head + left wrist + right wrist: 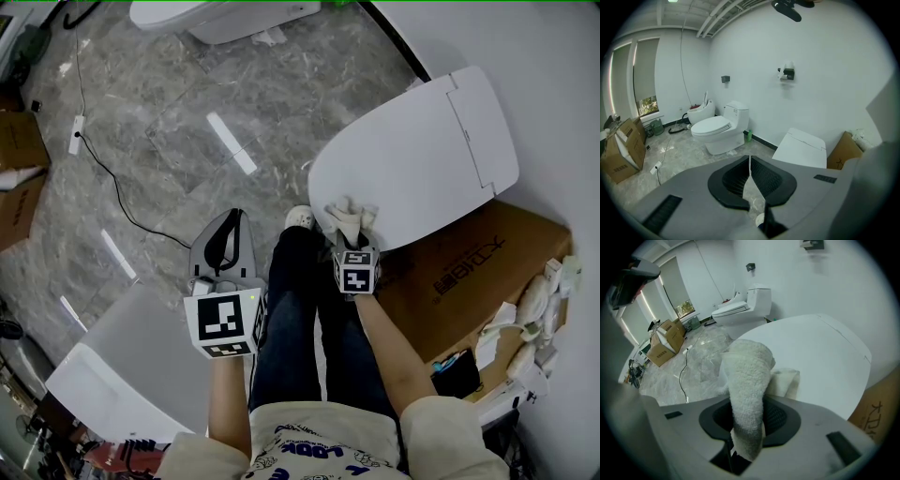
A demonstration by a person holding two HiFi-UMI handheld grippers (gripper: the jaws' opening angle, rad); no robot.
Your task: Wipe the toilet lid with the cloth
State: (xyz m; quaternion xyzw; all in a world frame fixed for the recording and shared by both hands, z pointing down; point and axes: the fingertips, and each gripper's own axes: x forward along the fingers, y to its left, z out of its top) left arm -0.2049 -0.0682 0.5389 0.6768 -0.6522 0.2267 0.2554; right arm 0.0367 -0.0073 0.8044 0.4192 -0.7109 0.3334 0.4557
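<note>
A white toilet lid (422,155) leans tilted against the wall over a cardboard box (469,272); it also shows in the right gripper view (820,362) and the left gripper view (801,147). My right gripper (349,223) is shut on a cream cloth (349,217), pressed at the lid's near lower edge. In the right gripper view the cloth (747,390) bulges out between the jaws. My left gripper (223,246) hangs over the floor left of the person's legs, jaws shut with nothing between them (750,173).
A complete white toilet (719,131) stands by the far wall. Another white lid (131,366) lies at lower left. Cardboard boxes (19,169) sit at the left edge, and a cable (112,183) crosses the marble floor. White parts (534,319) lie beside the box.
</note>
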